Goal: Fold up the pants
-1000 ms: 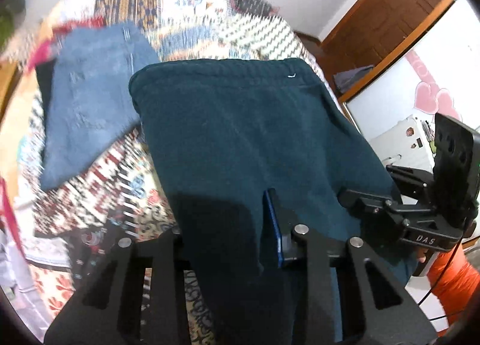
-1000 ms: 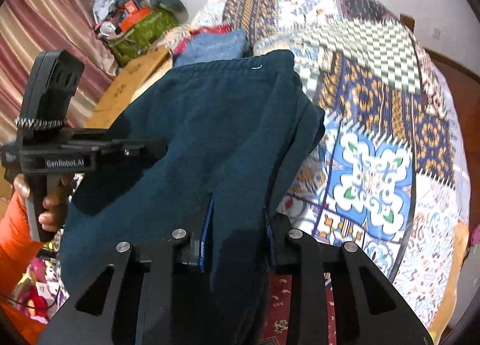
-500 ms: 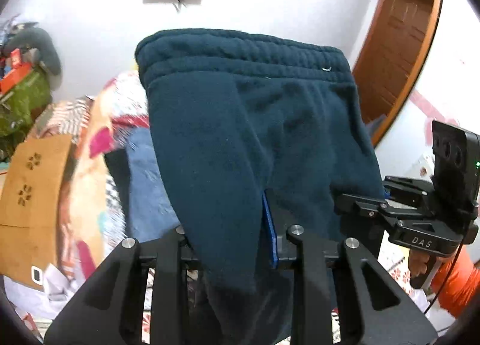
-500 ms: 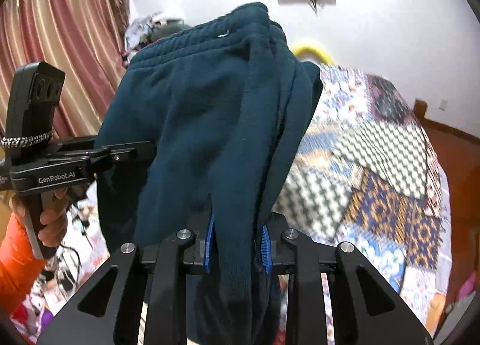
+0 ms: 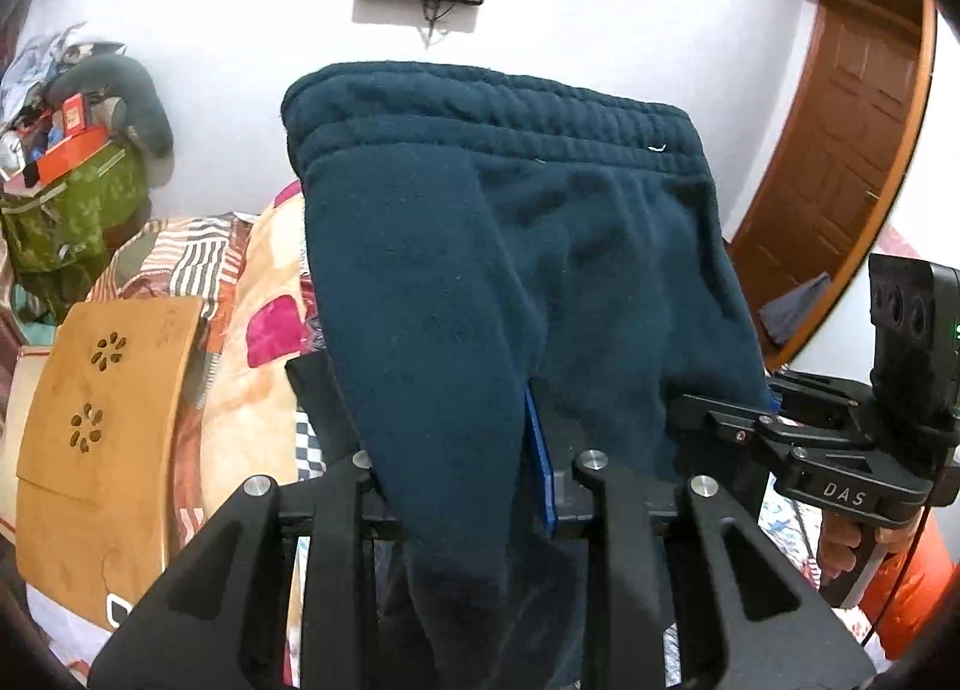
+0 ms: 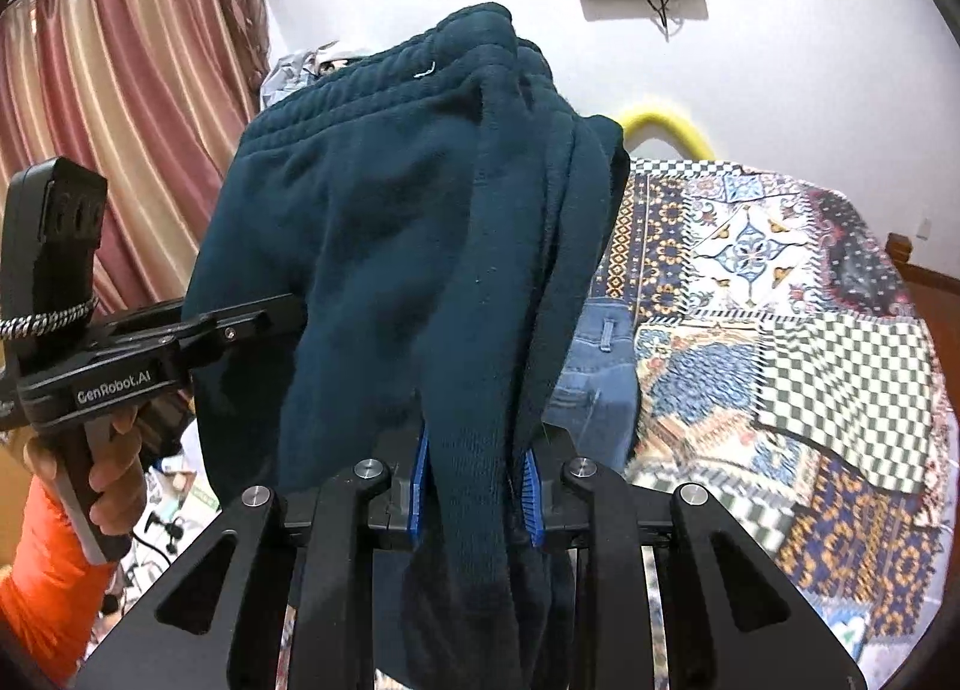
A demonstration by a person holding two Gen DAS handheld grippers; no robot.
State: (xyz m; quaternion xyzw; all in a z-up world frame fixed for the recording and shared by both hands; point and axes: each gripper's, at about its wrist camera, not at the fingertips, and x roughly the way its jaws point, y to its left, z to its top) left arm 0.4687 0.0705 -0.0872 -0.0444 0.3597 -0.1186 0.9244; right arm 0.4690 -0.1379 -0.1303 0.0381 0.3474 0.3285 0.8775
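The left gripper (image 5: 474,450) is seen clamped on a thick bunch of the dark teal pants (image 5: 516,246), and the right gripper (image 6: 474,486) is closed in the same way on another bunch of the cloth between its blue pads (image 6: 531,501). The pants are held up in the air between the two tools, with the ribbed waistband (image 6: 372,90) at the top, above the patterned bedspread (image 6: 780,330), where blue jeans (image 6: 594,366) are lying. The fabric looks like soft, thick fleece, so it can be judged as limp, rather light and not slippery; it will sag and bunch wherever it is not supported. A hold near the two outer edges is probably best, so that the cloth can be laid flat
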